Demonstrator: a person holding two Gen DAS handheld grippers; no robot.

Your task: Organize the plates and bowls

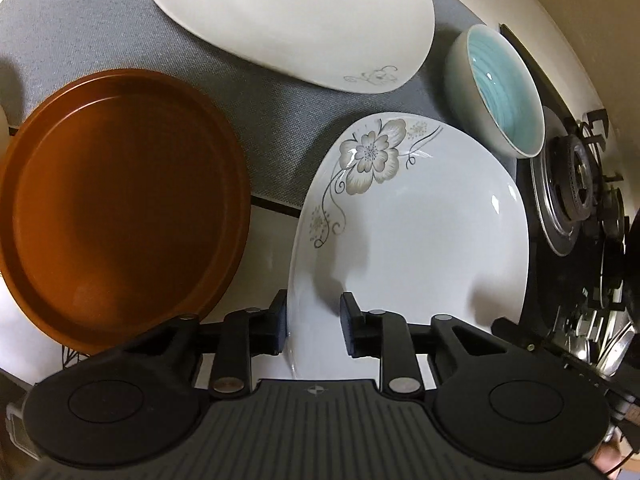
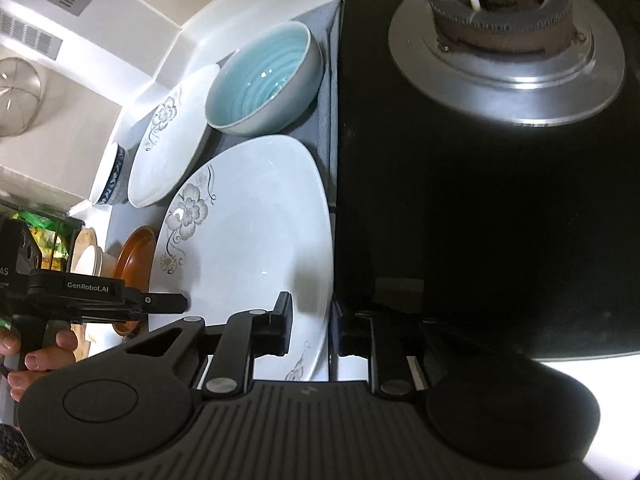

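The glazed, slippery, breakable flowered plate [image 1: 408,232] is straddled at its rim by both part-open grippers, left gripper [image 1: 314,326] and right gripper [image 2: 310,330]; whether either is gripping cannot be told.

The left gripper [image 1: 314,322] is matt black throughout. Its two fingers [image 1: 280,320] end in blocky pads with a ribbed, faintly blue inner face. Each finger hangs on flat black link bars pinned with round silver rivets. At the bottom of the frame sits a grey ribbed housing with a small cross-shaped mark at its centre, flanked by two round black discs with raised rings.

The right gripper [image 2: 310,330] has the same build: black fingers [image 2: 282,322], silver rivets, ribbed grey housing, round discs. At the left edge of that view the other tool's body carries white lettering that seems to read "GenRobot.AI", with a small screw near its tip. A hand [image 2: 38,354] wraps its handle.
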